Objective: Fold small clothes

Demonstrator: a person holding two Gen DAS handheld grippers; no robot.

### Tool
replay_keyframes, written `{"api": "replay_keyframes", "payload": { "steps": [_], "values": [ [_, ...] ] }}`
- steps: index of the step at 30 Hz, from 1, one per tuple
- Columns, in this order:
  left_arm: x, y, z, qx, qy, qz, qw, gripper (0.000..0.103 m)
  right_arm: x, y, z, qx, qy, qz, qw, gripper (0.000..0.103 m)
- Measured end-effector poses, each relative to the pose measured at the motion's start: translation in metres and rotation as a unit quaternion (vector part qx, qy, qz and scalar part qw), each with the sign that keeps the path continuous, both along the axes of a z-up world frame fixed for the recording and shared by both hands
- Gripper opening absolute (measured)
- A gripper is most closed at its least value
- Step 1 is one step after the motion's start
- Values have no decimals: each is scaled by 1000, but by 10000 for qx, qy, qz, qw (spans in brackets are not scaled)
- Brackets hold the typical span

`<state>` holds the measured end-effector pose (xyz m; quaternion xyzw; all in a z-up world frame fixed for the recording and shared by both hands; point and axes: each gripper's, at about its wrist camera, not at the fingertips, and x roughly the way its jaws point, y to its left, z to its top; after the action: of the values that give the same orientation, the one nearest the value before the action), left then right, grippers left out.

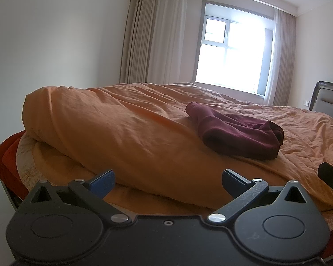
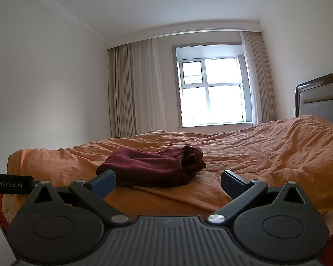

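A dark maroon garment [image 1: 237, 130] lies bunched in a heap on the orange duvet [image 1: 122, 128], ahead and to the right of my left gripper [image 1: 167, 178]. That gripper is open and holds nothing; it hovers at the near edge of the bed. In the right wrist view the same maroon garment [image 2: 153, 166] rests just beyond my right gripper [image 2: 167, 179], which is open with nothing between its fingers. The blue-padded left finger [image 2: 104, 182] of the right gripper stands close to the garment's near edge. No cloth is held by either one.
The orange duvet [image 2: 255, 155] is rumpled, with a thick roll along the left edge [image 1: 66, 115]. A dark headboard [image 2: 319, 97] stands at the right. A window [image 2: 211, 93] with beige curtains is beyond the bed. Red fabric [image 1: 4, 155] hangs at the bed's left corner.
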<state>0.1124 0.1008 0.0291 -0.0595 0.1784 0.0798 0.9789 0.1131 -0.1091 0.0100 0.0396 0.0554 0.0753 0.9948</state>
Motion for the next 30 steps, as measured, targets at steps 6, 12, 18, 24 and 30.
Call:
{"api": "replay_keyframes", "payload": {
  "steps": [6,12,18,24,30],
  "values": [
    [0,0,-1,-27,9,-6,10000,102,0,0,0,-2,1,1,10000,103],
    [0,0,-2,-32,16,-9,10000,102,0,0,0,-7,7,3,10000,103],
    [1,0,-2,-32,17,-8,10000,102,0,0,1,-2,4,2,10000,103],
    [0,-2,-4,-39,37,-8,10000,102,0,0,0,-1,5,3,10000,103],
    [-1,-3,-5,-38,44,-7,10000,102,0,0,1,-3,4,3,10000,103]
  ]
}}
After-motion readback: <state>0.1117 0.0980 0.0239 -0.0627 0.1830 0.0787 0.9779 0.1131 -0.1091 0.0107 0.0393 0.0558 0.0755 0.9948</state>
